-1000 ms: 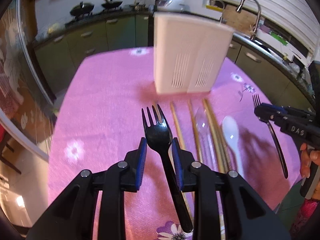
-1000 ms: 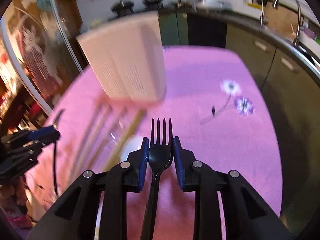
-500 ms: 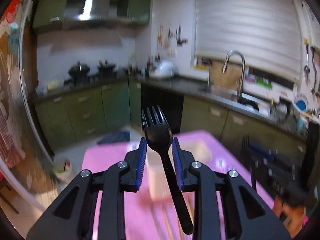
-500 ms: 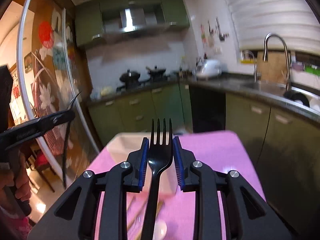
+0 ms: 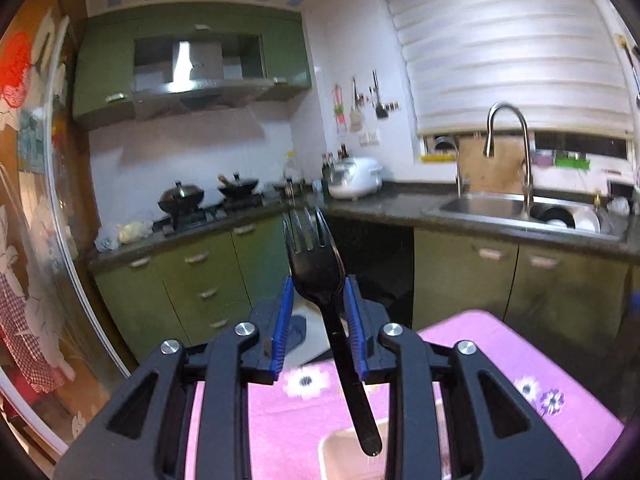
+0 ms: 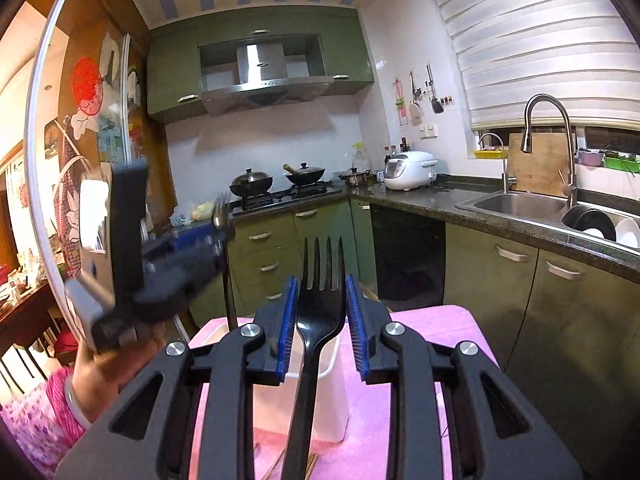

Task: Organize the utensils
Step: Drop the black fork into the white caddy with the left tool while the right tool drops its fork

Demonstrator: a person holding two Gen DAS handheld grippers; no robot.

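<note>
No writing reads; both grippers, left [image 5: 318, 312] and right [image 6: 322, 316], now raised since a second ago, each clamp a black plastic fork [image 5: 320, 276] [image 6: 320, 304] above the white plastic holder [image 6: 320, 396] at 6 o'clock.

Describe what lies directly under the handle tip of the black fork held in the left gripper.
Below the left fork's handle tip is the white utensil holder's open top on the pink tablecloth. The gripper covers most of its inside.
</note>
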